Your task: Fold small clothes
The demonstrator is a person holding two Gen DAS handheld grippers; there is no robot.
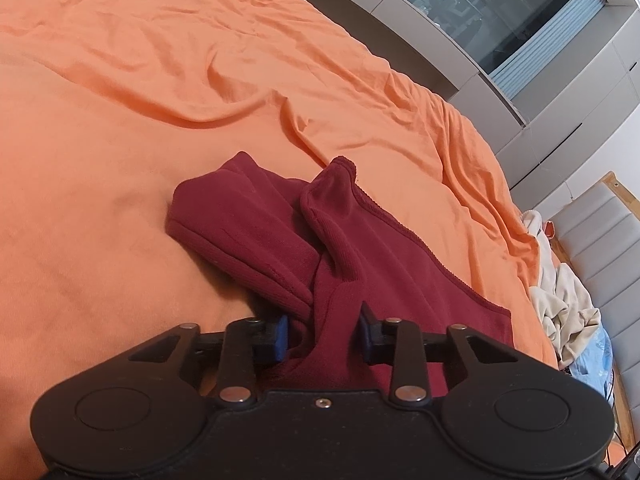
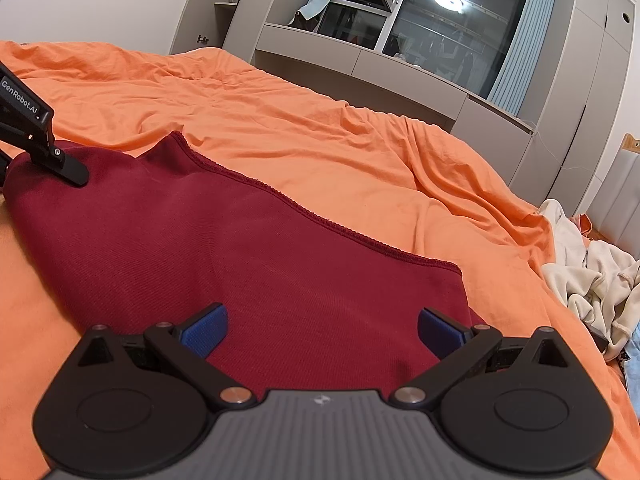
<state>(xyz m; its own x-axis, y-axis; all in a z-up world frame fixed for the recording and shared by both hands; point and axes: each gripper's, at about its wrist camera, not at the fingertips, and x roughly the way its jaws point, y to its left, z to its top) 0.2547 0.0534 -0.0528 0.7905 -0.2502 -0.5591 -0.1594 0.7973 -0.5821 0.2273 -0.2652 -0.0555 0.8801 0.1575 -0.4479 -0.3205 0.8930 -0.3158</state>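
The dark red garment (image 2: 248, 248) is spread on the orange bed (image 1: 120, 120), its bunched end sat between the partly parted fingers of the left hand-held gripper (image 1: 323, 334), while the right hand-held gripper (image 2: 322, 330) is held wide apart over the flat end, probably so a fold can be started.

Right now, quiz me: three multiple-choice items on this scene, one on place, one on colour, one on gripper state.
1. The garment lies on:
A. a bed sheet
B. a wooden floor
C. a chair

2. The garment is:
A. blue
B. dark red
C. white

3. The right gripper is:
A. shut on the garment
B. open over the garment
C. holding a hanger

Answers: 1 A, orange sheet surrounds it. 2 B, both views show dark red cloth. 3 B, its fingers stand wide apart with cloth beneath.
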